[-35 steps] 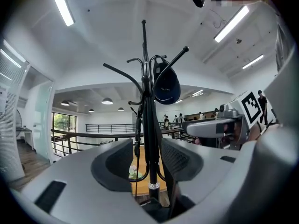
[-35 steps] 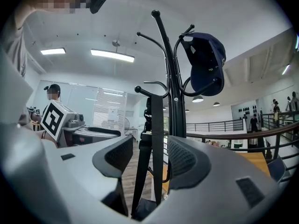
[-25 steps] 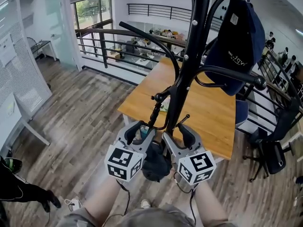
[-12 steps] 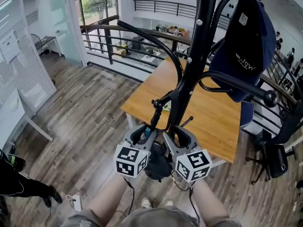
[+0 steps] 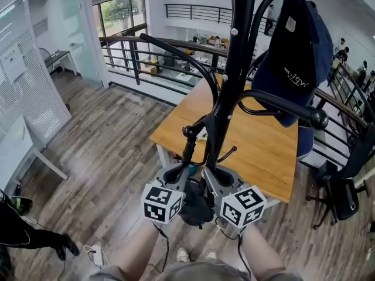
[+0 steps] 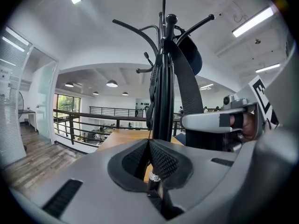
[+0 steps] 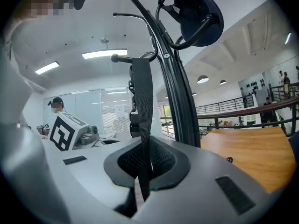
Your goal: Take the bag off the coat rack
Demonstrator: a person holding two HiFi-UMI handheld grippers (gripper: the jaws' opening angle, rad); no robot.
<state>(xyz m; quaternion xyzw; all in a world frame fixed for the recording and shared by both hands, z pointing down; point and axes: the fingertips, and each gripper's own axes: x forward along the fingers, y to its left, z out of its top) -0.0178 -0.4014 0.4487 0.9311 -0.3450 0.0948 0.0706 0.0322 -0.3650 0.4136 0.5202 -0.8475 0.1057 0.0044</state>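
A black bag hangs low on the black coat rack, between my two grippers. My left gripper has its jaws closing tight on a thin part of the bag's strap, and the pads press on it. The right gripper is shut on the flat black webbing strap, which runs straight up to a rack hook. Both grippers sit side by side at the pole's base. Most of the bag's body is hidden behind the marker cubes.
A navy cap hangs on an upper right hook. Curved rack arms reach out left and right above the grippers. A wooden table stands just behind the rack, with a black office chair to the right and a railing beyond.
Both grippers' jaws have gone from wide open to closed on the bag's straps. The grippers stay at the foot of the rack.
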